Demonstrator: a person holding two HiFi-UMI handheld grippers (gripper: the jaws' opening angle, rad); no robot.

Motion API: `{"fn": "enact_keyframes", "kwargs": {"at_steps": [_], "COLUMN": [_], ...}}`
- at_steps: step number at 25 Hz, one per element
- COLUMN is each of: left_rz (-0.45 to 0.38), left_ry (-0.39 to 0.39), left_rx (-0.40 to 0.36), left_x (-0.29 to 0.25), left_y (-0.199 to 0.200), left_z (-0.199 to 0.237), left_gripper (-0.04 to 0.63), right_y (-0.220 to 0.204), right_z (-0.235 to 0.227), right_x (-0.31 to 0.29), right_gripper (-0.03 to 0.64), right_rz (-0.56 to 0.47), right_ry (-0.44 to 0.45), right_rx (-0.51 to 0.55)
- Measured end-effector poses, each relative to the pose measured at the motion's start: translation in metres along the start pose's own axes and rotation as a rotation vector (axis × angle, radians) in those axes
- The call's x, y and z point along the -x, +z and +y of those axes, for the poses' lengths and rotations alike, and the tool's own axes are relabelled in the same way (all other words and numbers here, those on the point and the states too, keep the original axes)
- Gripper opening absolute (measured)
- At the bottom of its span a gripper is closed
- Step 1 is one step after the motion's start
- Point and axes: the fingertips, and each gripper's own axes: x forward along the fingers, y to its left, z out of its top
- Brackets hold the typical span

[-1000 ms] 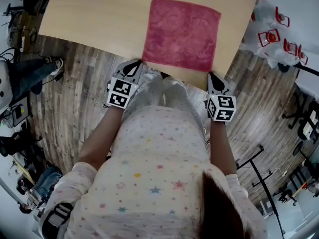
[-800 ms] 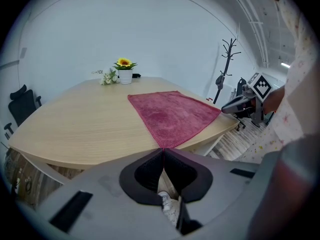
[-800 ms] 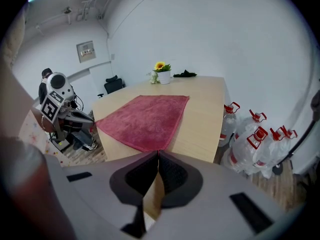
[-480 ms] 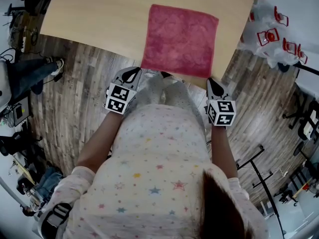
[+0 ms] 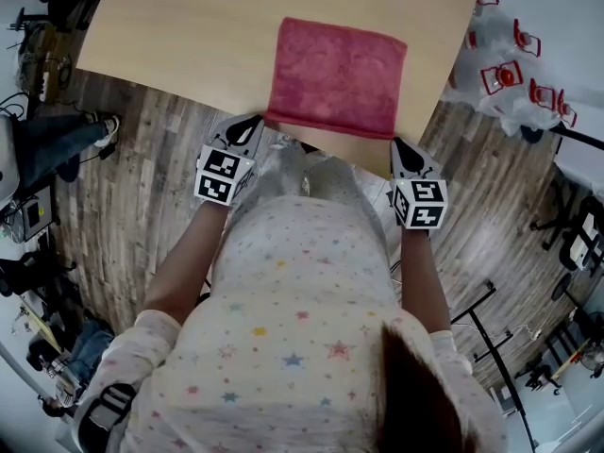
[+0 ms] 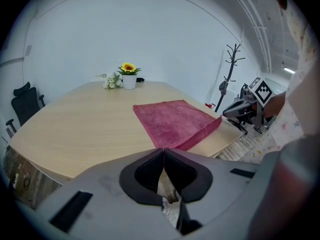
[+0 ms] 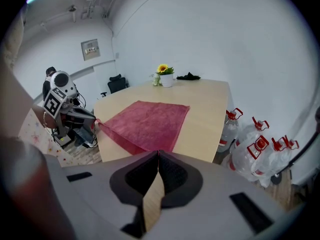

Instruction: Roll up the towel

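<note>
Pinching the two near corners of the pink towel (image 5: 337, 75), the left gripper (image 5: 259, 124) and right gripper (image 5: 397, 144) have their jaws clamped on cloth, its hem raised over the wooden table (image 5: 189, 26)'s near edge.

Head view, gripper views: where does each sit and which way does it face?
Head view: on the person's head, steeply down at the towel on the table; torso, forearms, left gripper, right gripper show.
Left gripper view: on that gripper, facing across the table; own jaws pinch a towel corner.
Right gripper view: likewise, on its gripper.
Both share the sunflower pot.
</note>
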Motion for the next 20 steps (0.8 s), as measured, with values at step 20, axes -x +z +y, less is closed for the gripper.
{"fn": "enact_keyframes", "kwargs": {"at_steps": [20], "left_rz": [0.063], "left_ry": [0.102], "left_rx": [0.087], "left_x": [-0.034], "left_y": [0.008], "left_z": [0.032], "left_gripper": [0.042], "right_y": [0.014], "right_z": [-0.029], "right_x": [-0.036], "right_gripper": [0.037], "right_rz": [0.061], "right_ry": [-0.033], "right_rx": [0.045]}}
